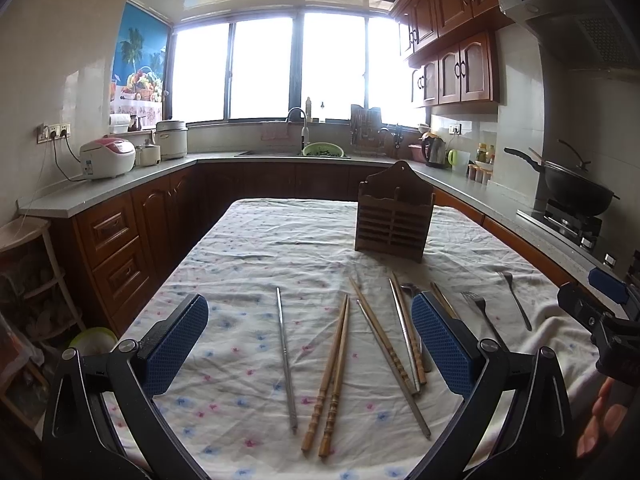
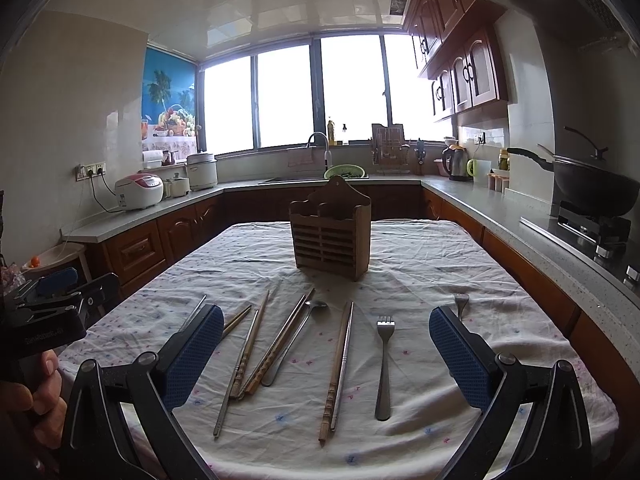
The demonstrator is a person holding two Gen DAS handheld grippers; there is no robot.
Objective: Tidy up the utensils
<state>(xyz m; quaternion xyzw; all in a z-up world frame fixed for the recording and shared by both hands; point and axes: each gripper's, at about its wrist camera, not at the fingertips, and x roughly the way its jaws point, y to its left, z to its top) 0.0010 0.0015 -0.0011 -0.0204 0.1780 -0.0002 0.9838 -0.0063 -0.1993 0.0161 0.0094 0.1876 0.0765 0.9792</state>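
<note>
Several chopsticks [image 1: 336, 376], wooden and metal, lie loose on the flowered tablecloth [image 1: 248, 264] with a spoon [image 2: 298, 340] among them and two forks [image 2: 384, 360] off toward three o'clock. Wooden slatted utensil holder [image 2: 330, 234] stands upright at twelve o'clock beyond them, apart from all. Left gripper [image 1: 310, 344] and right gripper [image 2: 326, 354] each hover above the spread at six o'clock, jaws spread fully wide, nothing held, blue pads [image 1: 176, 344] bare.
</note>
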